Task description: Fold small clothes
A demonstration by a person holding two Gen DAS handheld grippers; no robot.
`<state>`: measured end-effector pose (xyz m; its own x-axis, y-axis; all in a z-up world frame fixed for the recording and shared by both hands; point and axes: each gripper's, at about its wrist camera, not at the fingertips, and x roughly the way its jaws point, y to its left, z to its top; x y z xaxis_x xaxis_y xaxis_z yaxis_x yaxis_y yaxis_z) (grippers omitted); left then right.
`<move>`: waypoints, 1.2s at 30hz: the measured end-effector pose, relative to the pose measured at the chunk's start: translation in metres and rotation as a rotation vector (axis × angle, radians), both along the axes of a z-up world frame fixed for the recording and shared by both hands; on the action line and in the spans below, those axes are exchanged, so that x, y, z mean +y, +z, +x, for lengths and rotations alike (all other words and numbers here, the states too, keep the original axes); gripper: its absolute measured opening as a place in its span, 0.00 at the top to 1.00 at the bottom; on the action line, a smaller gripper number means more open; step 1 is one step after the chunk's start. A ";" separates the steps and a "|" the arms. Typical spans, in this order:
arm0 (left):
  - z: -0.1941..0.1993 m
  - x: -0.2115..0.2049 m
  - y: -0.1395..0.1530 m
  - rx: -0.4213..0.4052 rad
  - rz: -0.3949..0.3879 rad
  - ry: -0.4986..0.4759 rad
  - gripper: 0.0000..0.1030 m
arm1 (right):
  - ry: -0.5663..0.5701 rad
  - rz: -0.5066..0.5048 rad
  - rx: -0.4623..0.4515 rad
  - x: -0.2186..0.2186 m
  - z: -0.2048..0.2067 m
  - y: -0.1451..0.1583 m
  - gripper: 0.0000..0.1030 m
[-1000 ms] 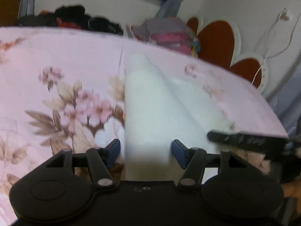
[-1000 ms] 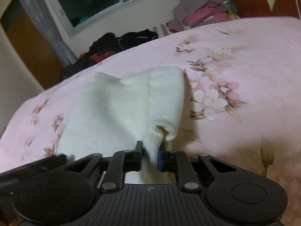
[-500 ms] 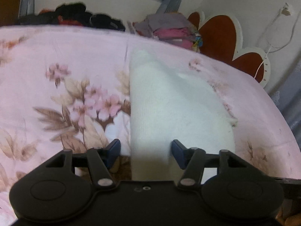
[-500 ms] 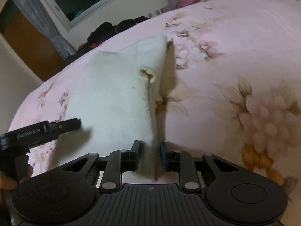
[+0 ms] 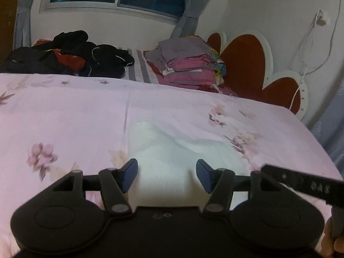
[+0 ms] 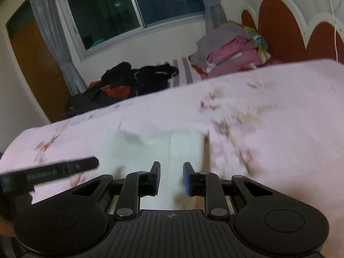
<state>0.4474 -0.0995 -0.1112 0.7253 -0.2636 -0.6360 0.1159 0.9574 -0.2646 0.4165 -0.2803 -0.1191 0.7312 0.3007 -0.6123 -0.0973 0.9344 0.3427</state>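
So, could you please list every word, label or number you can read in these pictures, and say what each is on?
"GenRobot.AI", blurred and only partly legible: on the left gripper's finger in the right wrist view.
"DAS", or similar, too blurred to be sure: on the right gripper's finger in the left wrist view.
Nothing else is readable.

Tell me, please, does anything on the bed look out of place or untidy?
Yes: the dark clothes lie in a loose heap at the bed's far edge, beside a neat folded stack. The white garment lies flat.
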 end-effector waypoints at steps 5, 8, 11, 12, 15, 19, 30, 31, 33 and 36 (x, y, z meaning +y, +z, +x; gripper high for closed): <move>0.032 0.006 -0.026 0.065 0.000 0.069 0.43 | -0.042 -0.018 0.009 0.017 0.048 -0.019 0.78; 0.032 0.016 -0.046 0.096 -0.031 0.076 0.40 | -0.027 -0.031 0.033 0.026 0.069 -0.038 0.78; 0.031 0.023 -0.050 0.089 -0.053 0.067 0.37 | -0.017 -0.117 0.071 0.027 0.077 -0.069 0.78; 0.033 0.024 -0.048 0.097 -0.058 0.066 0.38 | -0.018 -0.109 0.055 0.023 0.074 -0.072 0.75; 0.038 0.022 -0.038 0.068 -0.063 0.083 0.41 | -0.017 -0.086 0.054 0.020 0.079 -0.062 0.74; 0.056 0.021 -0.055 0.122 -0.084 0.132 0.35 | -0.022 -0.111 0.023 0.028 0.095 -0.058 0.74; 0.048 0.018 -0.045 0.097 -0.058 0.131 0.35 | -0.010 -0.136 0.064 0.024 0.104 -0.067 0.70; 0.045 0.018 -0.042 0.091 -0.050 0.124 0.36 | -0.005 -0.142 0.050 0.025 0.097 -0.062 0.70; 0.038 0.019 -0.039 0.090 -0.048 0.112 0.36 | 0.015 -0.150 0.023 0.025 0.081 -0.054 0.70; 0.027 0.022 -0.033 0.101 -0.059 0.100 0.36 | 0.033 -0.155 0.012 0.024 0.055 -0.048 0.70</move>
